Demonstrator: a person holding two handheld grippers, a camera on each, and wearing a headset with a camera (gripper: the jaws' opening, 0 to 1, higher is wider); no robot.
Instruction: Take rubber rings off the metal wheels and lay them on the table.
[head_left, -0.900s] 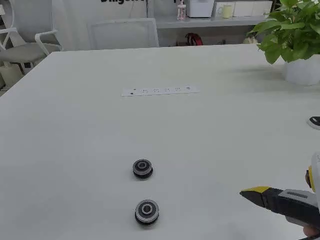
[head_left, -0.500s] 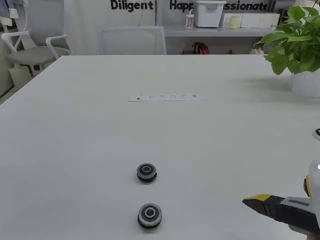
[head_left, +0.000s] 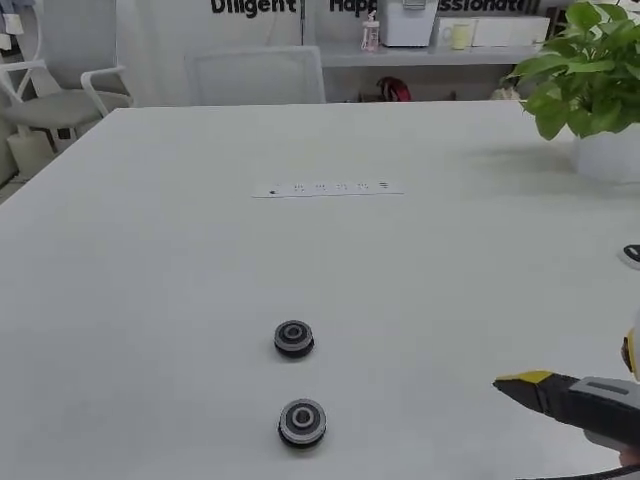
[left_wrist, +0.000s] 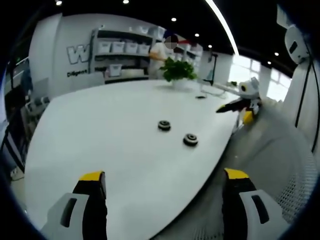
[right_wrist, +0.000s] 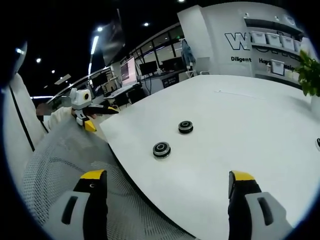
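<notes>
Metal wheels: two small round wheels lie flat on the table (head_left: 150, 250), one behind the other, apart. The near wheel (head_left: 301, 422) is close to the front edge and the far wheel (head_left: 293, 338) is just beyond it.
Make: silvery metal hub with a dark centre hole, wrapped in a thick black band.
Rubber rings (head_left: 300, 442): on both wheels.
Right gripper (head_left: 525, 382): low at the table's right front corner, well clear of the wheels. Its dark jaws have yellow tips – in its own view they stand wide apart with nothing between them.
Left gripper (left_wrist: 165, 176): off the table's edge and far from the wheels. Its yellow-tipped jaws are spread wide and hold nothing.
Table: smooth, matte white, broad.
Power strip (head_left: 328, 188): flat white bar set into the tabletop, past the wheels.
Plant (head_left: 590, 70): leafy green – in a white pot at the far right corner.
</notes>
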